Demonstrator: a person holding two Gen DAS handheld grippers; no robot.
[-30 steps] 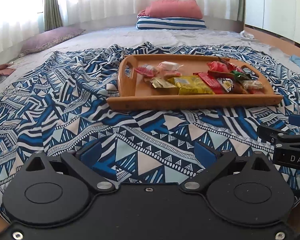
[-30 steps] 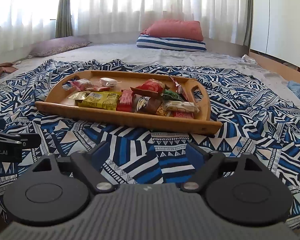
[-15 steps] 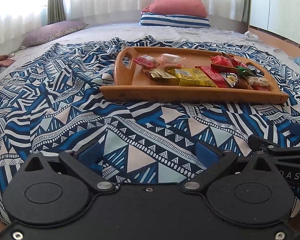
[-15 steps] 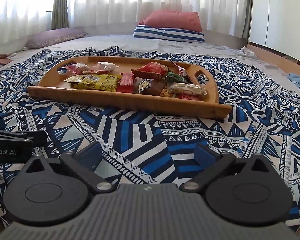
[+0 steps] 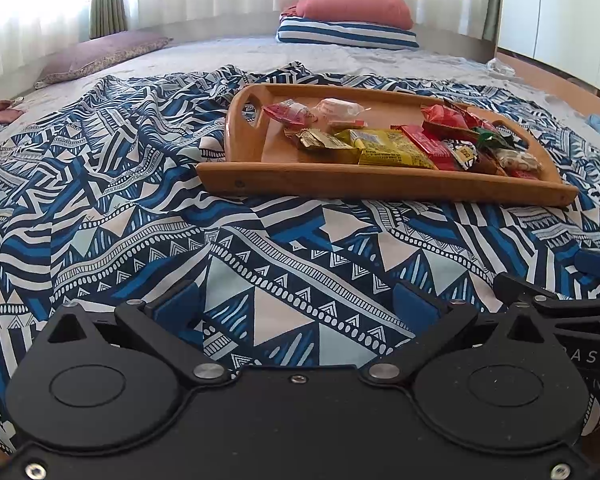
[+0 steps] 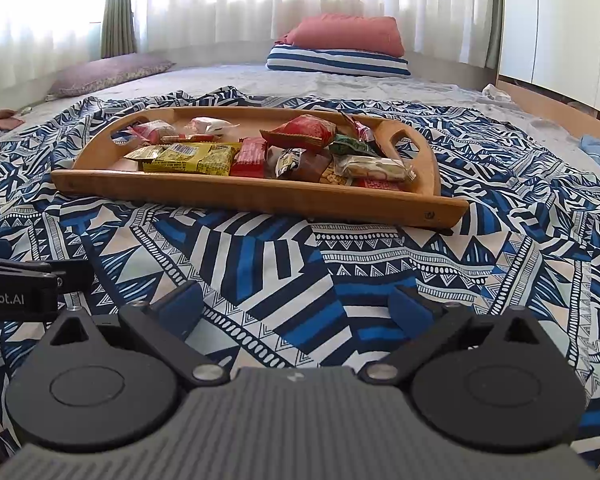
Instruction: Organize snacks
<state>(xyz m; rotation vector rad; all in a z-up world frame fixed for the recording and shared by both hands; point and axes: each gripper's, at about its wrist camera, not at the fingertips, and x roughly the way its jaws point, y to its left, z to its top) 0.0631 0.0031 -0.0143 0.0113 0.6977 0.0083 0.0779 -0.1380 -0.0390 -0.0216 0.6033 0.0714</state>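
Note:
A wooden tray [image 5: 380,186] [image 6: 260,196] lies on the patterned blue bedspread and holds several wrapped snacks: a yellow pack [image 5: 388,152] [image 6: 196,158], a red bar [image 5: 428,142] [image 6: 254,156], a red pouch [image 6: 304,130] and a pale bar [image 6: 374,168]. My left gripper [image 5: 296,308] is open and empty, low over the bedspread, well short of the tray. My right gripper [image 6: 296,306] is open and empty too, level with it. Each gripper shows at the edge of the other's view.
The blue and white bedspread [image 5: 140,220] covers the near bed. A striped pillow [image 6: 338,62] with a red one on top lies at the far end. A mauve pillow [image 5: 100,54] lies far left. White wardrobe doors [image 6: 560,24] stand at the right.
Both grippers have dropped lower and tilted so the tray sits a bit nearer and lower in view. The jaws stay open and the snacks have not moved.

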